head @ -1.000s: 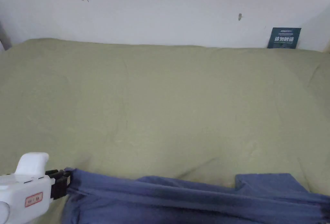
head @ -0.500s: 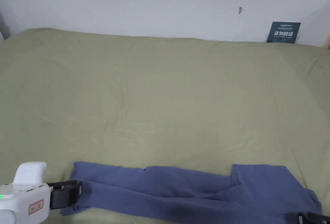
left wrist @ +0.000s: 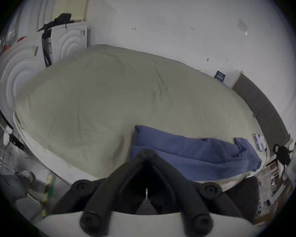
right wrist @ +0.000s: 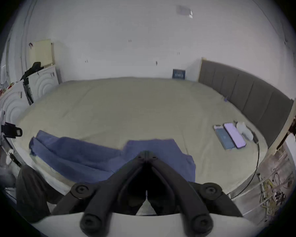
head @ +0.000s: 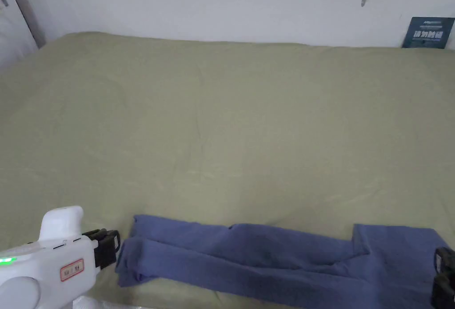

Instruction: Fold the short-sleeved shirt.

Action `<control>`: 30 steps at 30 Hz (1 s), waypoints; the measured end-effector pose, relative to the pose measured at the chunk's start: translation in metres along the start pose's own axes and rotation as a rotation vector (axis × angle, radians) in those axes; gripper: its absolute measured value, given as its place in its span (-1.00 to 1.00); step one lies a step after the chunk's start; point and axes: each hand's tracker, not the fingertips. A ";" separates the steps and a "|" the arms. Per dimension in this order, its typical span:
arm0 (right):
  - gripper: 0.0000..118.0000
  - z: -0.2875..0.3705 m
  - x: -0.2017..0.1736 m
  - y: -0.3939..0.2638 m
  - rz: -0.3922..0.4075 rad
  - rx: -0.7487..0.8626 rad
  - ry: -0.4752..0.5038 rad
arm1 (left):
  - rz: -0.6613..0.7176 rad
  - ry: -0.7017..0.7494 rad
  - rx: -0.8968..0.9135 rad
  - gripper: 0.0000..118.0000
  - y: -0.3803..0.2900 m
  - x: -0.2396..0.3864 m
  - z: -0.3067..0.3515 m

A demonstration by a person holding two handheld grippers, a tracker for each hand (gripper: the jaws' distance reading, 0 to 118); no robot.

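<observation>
A blue short-sleeved shirt (head: 266, 256) lies folded into a long band along the near edge of the green bed (head: 222, 123); it also lies across the left gripper view (left wrist: 186, 148) and the right gripper view (right wrist: 79, 151). My left gripper (head: 109, 245) sits just off the shirt's left end, a small gap away. Its jaws meet at the tips (left wrist: 146, 151) with nothing between them. From the right gripper view the left gripper (right wrist: 15, 133) stands clear of the cloth. My right gripper (head: 444, 274) is at the shirt's right end, jaws together (right wrist: 146, 152) above the sleeve part.
Two phones (right wrist: 229, 138) and a white object lie on the bed to the right, near a grey padded headboard (right wrist: 246, 90). A dark card (head: 426, 32) leans on the far wall. White cabinets (left wrist: 70, 40) stand beyond the bed's left side.
A second ago the left gripper held the shirt's left end stretched taut. The shirt now lies flat on the bed, and the left gripper has let go and drawn back slightly.
</observation>
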 end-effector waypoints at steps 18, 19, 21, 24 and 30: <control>-1.00 0.013 -0.040 0.033 0.043 0.006 -0.058 | 0.213 -0.458 -0.537 -0.80 0.077 -0.084 -0.122; -1.00 0.012 -0.038 0.036 0.045 0.005 -0.066 | 0.217 -0.461 -0.540 -0.57 0.077 -0.084 -0.125; -1.00 0.011 -0.040 0.039 0.049 0.003 -0.071 | 0.179 -0.430 -0.527 0.36 0.077 -0.082 -0.126; -1.00 0.008 -0.035 0.041 0.026 0.000 -0.069 | 0.225 -0.515 -0.538 0.90 0.076 -0.086 -0.125; -1.00 0.005 -0.037 0.040 0.011 -0.017 -0.049 | 0.255 -0.589 -0.595 0.86 0.068 -0.077 -0.131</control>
